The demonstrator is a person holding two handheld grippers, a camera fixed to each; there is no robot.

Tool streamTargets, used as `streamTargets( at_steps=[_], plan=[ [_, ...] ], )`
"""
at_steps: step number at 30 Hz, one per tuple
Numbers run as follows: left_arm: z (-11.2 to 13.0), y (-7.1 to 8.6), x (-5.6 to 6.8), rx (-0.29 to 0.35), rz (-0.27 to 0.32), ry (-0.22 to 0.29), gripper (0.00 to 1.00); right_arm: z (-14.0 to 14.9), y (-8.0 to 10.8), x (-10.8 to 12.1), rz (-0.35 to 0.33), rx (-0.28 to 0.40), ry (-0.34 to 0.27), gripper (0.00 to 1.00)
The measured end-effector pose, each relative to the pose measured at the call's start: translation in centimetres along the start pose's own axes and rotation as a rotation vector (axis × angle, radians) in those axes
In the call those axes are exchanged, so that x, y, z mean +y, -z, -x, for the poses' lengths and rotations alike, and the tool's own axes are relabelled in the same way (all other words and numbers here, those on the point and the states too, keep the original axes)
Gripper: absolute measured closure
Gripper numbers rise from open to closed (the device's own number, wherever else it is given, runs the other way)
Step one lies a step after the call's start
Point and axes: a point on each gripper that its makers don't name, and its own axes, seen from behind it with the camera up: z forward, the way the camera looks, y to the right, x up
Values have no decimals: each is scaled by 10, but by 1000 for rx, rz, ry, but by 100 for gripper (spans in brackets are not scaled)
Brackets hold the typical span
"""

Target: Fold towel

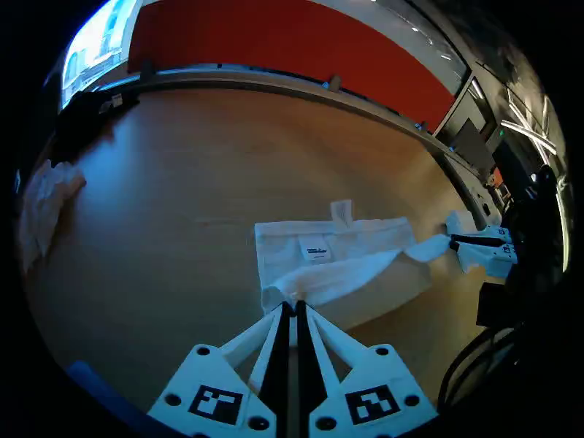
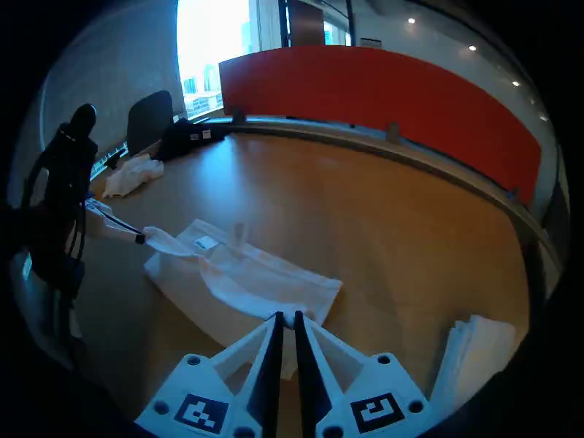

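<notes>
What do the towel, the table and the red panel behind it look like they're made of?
Towel: thin white woven cloth, matte; it drapes and creases softly where it is lifted. Table: wood or wood-look laminate, smooth with a slight sheen; warm tone, faint grain, soft glare. Red panel: matte, even colour, possibly fabric-covered; too far off to tell.

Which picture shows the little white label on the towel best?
The left gripper view: the label on the towel sits near the middle, facing the camera. The right gripper view shows it smaller, farther away.
</notes>
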Motion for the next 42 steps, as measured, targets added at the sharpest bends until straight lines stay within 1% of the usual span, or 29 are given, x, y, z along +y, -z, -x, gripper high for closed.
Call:
streamTargets(
  at_steps=[3,6,12,15,16,20,21,23,24,25,28,30,31,33,35,37,42],
  plan=[
    [-3,-8,-5,4,-11,13,93,0,-8,3,10,0,-11,89],
    [-6,-14,-7,10,-16,13,91,-1,-16,6,19,0,-21,89],
    [-9,-22,-16,15,-46,-3,88,1,-26,14,55,-1,-28,87],
    [-11,-23,-19,20,-59,-10,86,2,-28,17,67,-1,-25,83],
    [-11,-23,-20,21,-61,-11,84,2,-28,18,73,-1,-23,82],
    [-13,-22,-23,25,-66,-11,76,2,-30,22,92,-1,-21,71],
    [-13,-21,-24,26,-67,-11,74,1,-30,23,97,0,-21,69],
    [-13,-20,-27,28,-75,-8,72,0,-30,24,100,2,-22,67],
    [-13,-20,-28,30,-79,-6,69,-1,-30,24,102,4,-23,67],
    [-14,-20,-29,32,-83,-5,65,-1,-30,24,104,5,-24,63],
    [-14,-18,-30,35,-90,-1,55,-2,-29,26,111,7,-26,49],
    [-13,-18,-31,35,-89,2,47,-2,-28,27,118,7,-26,33],
    [-13,-17,-31,36,-89,3,43,-2,-28,27,117,8,-25,30],
    [-12,-17,-31,36,-87,5,29,-3,-27,26,115,9,-25,29],
    [-12,-16,-32,39,-91,8,20,-3,-27,25,112,9,-29,26],
    [-12,-15,-33,41,-94,9,15,-3,-27,24,110,10,-33,23],
    [-11,-12,-34,43,-99,7,15,-2,-24,24,112,13,-40,23]
  ],
)
